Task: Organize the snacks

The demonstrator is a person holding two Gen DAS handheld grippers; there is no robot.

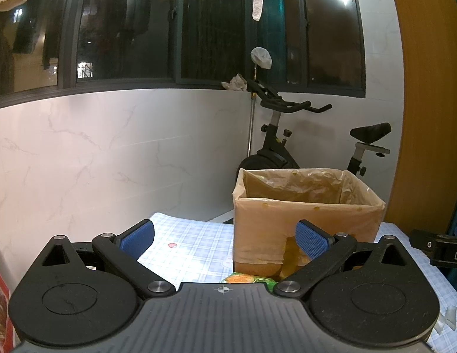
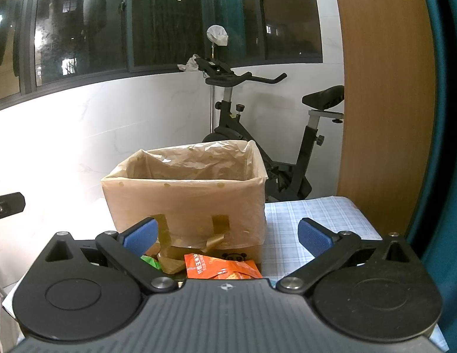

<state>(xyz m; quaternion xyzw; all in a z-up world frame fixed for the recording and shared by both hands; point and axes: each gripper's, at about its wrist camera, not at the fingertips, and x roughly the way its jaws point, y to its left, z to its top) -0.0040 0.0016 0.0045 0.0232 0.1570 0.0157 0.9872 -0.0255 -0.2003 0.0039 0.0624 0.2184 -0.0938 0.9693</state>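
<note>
Both grippers are spread wide and hold nothing: the left gripper [image 1: 225, 239] and right gripper [image 2: 227, 236] face the plastic-lined cardboard box [image 2: 184, 203]. An orange snack packet [image 2: 222, 267] lies just in front of the box, a green packet [image 1: 249, 279] beside it. Dip the right gripper low and pinch the orange packet's edge. The box's inside is hidden, and the packets are probably cut off by the gripper bodies.

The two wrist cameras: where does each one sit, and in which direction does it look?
Left wrist: sits behind the open left gripper, looks forward over the checked tablecloth at the lined cardboard box; its blue fingers show.
Right wrist: sits behind the open right gripper, faces the same box, with an orange snack packet just below.
Shared: box, exercise bike, dark window.
</note>
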